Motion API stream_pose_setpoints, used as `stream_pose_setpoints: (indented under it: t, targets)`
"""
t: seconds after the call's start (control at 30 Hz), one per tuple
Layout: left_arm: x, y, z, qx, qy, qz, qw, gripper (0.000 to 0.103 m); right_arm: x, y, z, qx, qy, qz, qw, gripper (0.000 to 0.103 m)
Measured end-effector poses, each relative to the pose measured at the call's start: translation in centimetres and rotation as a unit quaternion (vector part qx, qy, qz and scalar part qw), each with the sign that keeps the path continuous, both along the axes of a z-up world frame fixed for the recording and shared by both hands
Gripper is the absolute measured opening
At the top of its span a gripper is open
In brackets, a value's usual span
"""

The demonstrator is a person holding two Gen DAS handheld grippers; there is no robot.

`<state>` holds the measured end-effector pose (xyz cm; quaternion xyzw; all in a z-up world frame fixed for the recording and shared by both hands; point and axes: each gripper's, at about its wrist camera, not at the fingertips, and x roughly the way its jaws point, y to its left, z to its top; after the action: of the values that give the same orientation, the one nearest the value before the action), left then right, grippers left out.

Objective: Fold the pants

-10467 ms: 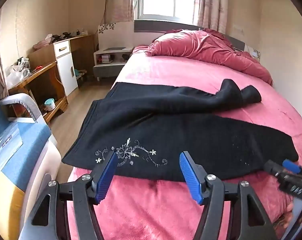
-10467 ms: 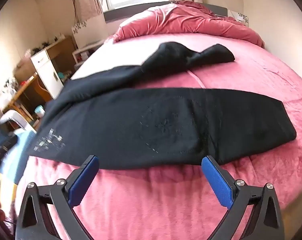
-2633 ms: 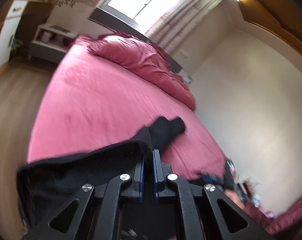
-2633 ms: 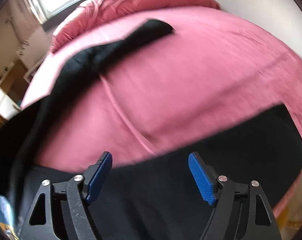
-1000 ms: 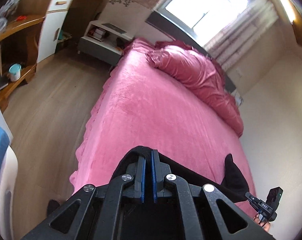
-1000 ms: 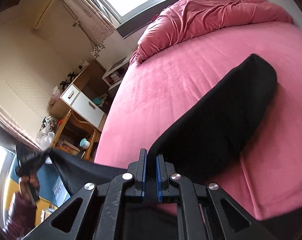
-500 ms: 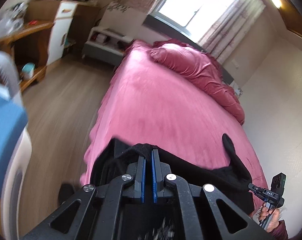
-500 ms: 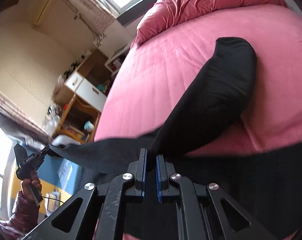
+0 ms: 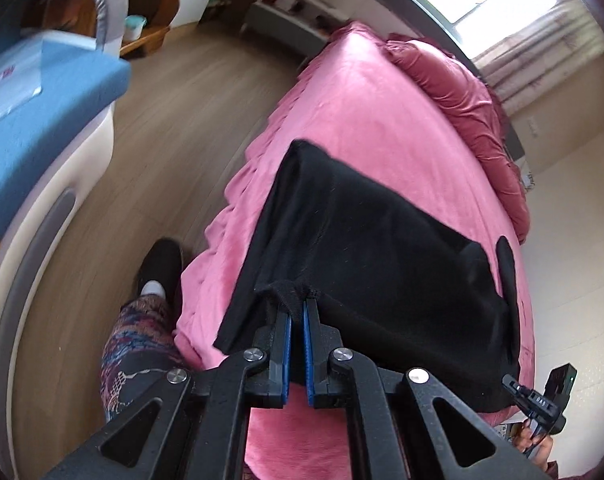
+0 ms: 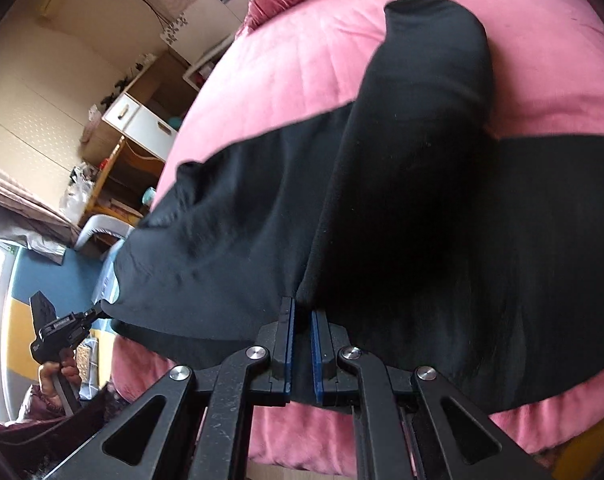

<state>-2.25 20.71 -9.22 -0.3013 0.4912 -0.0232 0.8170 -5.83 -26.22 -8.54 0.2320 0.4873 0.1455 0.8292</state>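
Left wrist view: black pants are spread mid-frame over the pink bed; a bunched edge is pinched in the closed left gripper at lower centre. Right wrist view: the pants fill the centre, with fabric clamped between the nearly closed jaws of the right gripper; one leg is draped toward upper right.

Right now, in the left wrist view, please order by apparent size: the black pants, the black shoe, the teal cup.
1. black pants, by far the largest.
2. black shoe.
3. teal cup, smallest, though it stands far from the camera, so its true size is unsure.
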Motion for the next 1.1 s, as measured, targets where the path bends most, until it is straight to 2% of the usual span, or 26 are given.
stream_pose_setpoints:
  t: [0.13, 0.2, 0.23, 0.33, 0.47, 0.53, 0.7, 0.83, 0.9, 1.03, 1.1]
  targets:
    - [0.0, -0.3, -0.9, 0.015, 0.023, -0.013, 0.9995, 0.007, -0.4, 0.3, -1.4, -0.021, 0.012, 0.010, 1.000, 0.007]
    - [-0.2, 0.2, -1.2, 0.013, 0.036, -0.008, 0.9992, 0.015, -0.4, 0.3, -2.3, -0.028, 0.020, 0.017, 0.999, 0.007]
    - [-0.3, 0.6, -1.2, 0.011, 0.042, -0.002, 0.9991, 0.024, -0.4, 0.5, -2.7, -0.033, 0.025, 0.019, 0.999, 0.007]
    - [-0.9, 2.2, -1.1, -0.023, 0.058, 0.029, 0.9976, 0.030, -0.3, 0.5, -3.6, -0.031, 0.033, 0.021, 0.999, 0.007]
    - [-2.4, 3.8, -0.7, -0.076, 0.073, 0.076, 0.9915, 0.030, -0.3, 0.8, -3.7, -0.032, 0.033, 0.023, 0.999, 0.007]
    - [-3.5, 4.3, -0.2, -0.105, 0.067, 0.104, 0.9867, 0.030, -0.2, 0.8, -3.6, -0.027, 0.034, 0.020, 0.999, 0.007]
    - [-4.2, 3.9, 0.0, -0.169, 0.064, 0.122, 0.9758, 0.032, -0.5, 0.2, -4.0, -0.021, 0.033, 0.014, 0.999, 0.007]
    - [-2.9, 2.9, -0.3, -0.182, 0.072, 0.128, 0.9722, 0.034, -0.7, 0.4, -3.8, -0.016, 0.033, 0.009, 0.999, 0.007]
    - [-2.1, 2.5, -0.9, -0.174, 0.089, 0.137, 0.9711, 0.034, -0.8, 0.2, -3.9, -0.011, 0.035, 0.006, 0.999, 0.007]
    - [-0.9, 2.1, -2.1, -0.190, 0.118, 0.156, 0.9622, 0.032, -0.8, -0.4, -4.0, 0.007, 0.039, -0.004, 0.999, 0.008]
    - [-0.6, 2.0, -2.0, -0.172, 0.125, 0.162, 0.9636, 0.028, -0.8, -0.6, -4.2, 0.014, 0.041, -0.008, 0.999, 0.008]
